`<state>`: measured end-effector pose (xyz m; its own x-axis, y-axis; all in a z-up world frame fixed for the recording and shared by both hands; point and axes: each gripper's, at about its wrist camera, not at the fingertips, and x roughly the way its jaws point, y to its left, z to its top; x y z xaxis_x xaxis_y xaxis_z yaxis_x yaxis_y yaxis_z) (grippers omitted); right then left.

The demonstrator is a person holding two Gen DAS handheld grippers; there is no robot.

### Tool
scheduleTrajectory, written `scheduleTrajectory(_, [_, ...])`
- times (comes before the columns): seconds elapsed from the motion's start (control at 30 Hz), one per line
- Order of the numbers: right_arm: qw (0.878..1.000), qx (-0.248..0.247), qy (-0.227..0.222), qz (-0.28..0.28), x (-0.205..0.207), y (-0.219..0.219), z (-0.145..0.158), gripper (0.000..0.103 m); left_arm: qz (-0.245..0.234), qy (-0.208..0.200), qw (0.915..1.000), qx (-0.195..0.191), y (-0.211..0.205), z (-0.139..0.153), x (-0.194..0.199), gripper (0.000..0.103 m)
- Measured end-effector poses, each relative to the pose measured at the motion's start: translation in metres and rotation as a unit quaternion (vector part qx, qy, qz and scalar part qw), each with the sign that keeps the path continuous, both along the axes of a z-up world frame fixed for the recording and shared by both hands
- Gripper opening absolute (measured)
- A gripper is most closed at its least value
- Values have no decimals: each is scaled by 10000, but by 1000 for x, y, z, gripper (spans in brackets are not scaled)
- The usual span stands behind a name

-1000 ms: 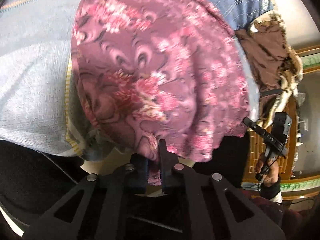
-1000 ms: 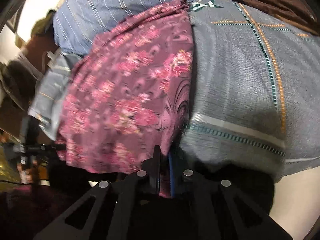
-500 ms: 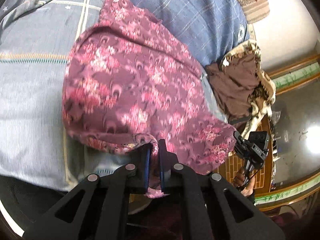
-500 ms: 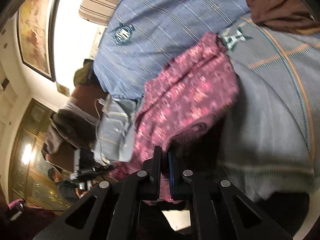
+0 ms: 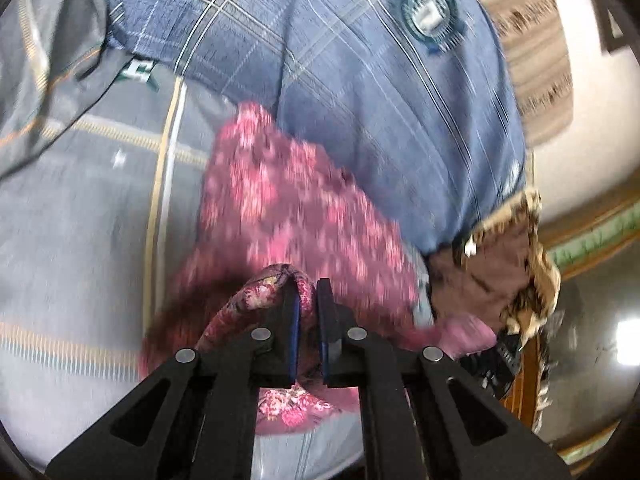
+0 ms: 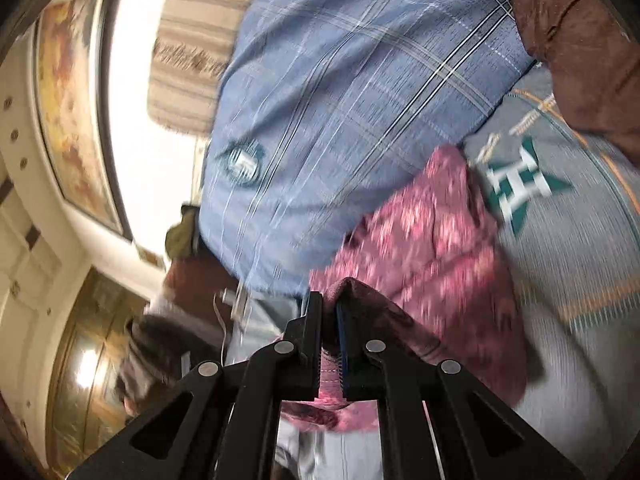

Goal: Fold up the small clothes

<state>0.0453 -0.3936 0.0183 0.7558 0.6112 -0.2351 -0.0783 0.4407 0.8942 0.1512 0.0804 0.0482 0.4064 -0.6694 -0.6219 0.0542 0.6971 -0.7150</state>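
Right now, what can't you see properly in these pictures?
- Pink flowery cloth: pattern smeared by motion blur in both wrist views.
- Its pinched edges: hidden between the left gripper and right gripper fingers.
- Brown garment: cut off at the right wrist view's edge.
- Room behind: blurred, too small.

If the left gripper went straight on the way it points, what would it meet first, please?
Probably the pink floral cloth the left gripper is already pinching; the blue checked pillow lies beyond. Blur leaves depth uncertain.
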Motion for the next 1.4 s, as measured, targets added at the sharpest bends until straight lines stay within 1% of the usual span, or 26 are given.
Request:
scheduleTrajectory(0.13, [9997, 47, 142, -214, 49, -7, -14, 6, 315, 42, 9993, 220, -1, -8, 56, 5])
scheduleTrajectory(0.27, [9973, 146, 515, -498, 94, -17, -44, 6, 475, 326, 9975, 416, -5, -29, 103, 5])
scheduleTrajectory(0.37, [9952, 257, 695, -644, 114, -23, -62, 6, 554, 493, 9960, 494, -7, -44, 126, 5])
scheduleTrajectory(0.43, [9936, 369, 733, -771, 125, -27, -72, 6, 733, 556, 9943, 544, -3, -54, 141, 5])
scheduleTrajectory(0.5, [9916, 439, 851, -865, 136, -31, -83, 6, 848, 715, 9926, 492, 2, -65, 150, 5])
scheduleTrajectory(0.57, [9894, 243, 1121, -889, 145, -30, -92, 8, 928, 968, 9902, 397, 8, -78, 157, 5])
scheduleTrajectory(0.6, [9888, 196, 1225, -831, 149, -30, -95, 9, 840, 1009, 9910, 266, 11, -82, 157, 5])
scheduleTrajectory(0.63, [9885, 176, 1261, -815, 150, -29, -94, 11, 731, 959, 9925, 203, 12, -80, 154, 5])
scheduleTrajectory(0.67, [9894, 154, 1217, -773, 148, -29, -90, 18, 671, 892, 9935, 231, 12, -77, 152, 6])
scheduleTrajectory(0.7, [9910, 72, 1124, -726, 145, -29, -84, 32, 561, 749, 9952, 283, 13, -71, 146, 7])
scheduleTrajectory(0.73, [9923, -59, 1008, -717, 140, -29, -76, 41, 453, 684, 9963, 262, 13, -67, 143, 10])
scheduleTrajectory(0.77, [9934, -142, 889, -711, 136, -30, -69, 57, 332, 627, 9973, 176, 14, -63, 138, 22])
scheduleTrajectory(0.8, [9940, -150, 833, -692, 133, -30, -65, 61, 269, 588, 9979, 95, 13, -59, 134, 41])
scheduleTrajectory(0.87, [9951, -28, 803, -583, 130, -32, -62, 63, 188, 477, 9987, 39, 14, -52, 128, 64])
scheduleTrajectory(0.97, [9947, 65, 892, -499, 133, -29, -62, 63, -46, 377, 9993, 37, 6, -49, 122, 66])
scheduleTrajectory(1.07, [9936, 18, 1049, -429, 140, -19, -61, 63, -300, 525, 9980, 187, -11, -54, 121, 66])
scheduleTrajectory(1.1, [9926, -108, 1092, -511, 140, -17, -59, 63, -415, 514, 9975, 267, -17, -53, 118, 66])
scheduleTrajectory(1.13, [9921, -319, 1045, -622, 139, -15, -53, 63, -536, 416, 9970, 384, -23, -50, 113, 66])
scheduleTrajectory(1.17, [9909, -709, 900, -710, 137, -12, -43, 63, -669, 237, 9957, 587, -30, -45, 106, 66])
scheduleTrajectory(1.2, [9875, -1144, 799, -734, 138, -9, -33, 66, -756, 29, 9934, 858, -36, -40, 100, 66])
scheduleTrajectory(1.27, [9773, -1872, 798, -585, 146, -1, -24, 69, -907, -334, 9853, 1407, -45, -33, 92, 67])
scheduleTrajectory(1.3, [9726, -2102, 862, -493, 151, 2, -24, 69, -991, -459, 9798, 1676, -51, -32, 90, 67])
scheduleTrajectory(1.37, [9551, -2737, 1069, -386, 168, 10, -25, 69, -1104, -583, 9690, 2131, -58, -33, 88, 67])
scheduleTrajectory(1.4, [9496, -2901, 1129, -369, 175, 12, -27, 69, -1133, -635, 9634, 2346, -60, -34, 89, 67])
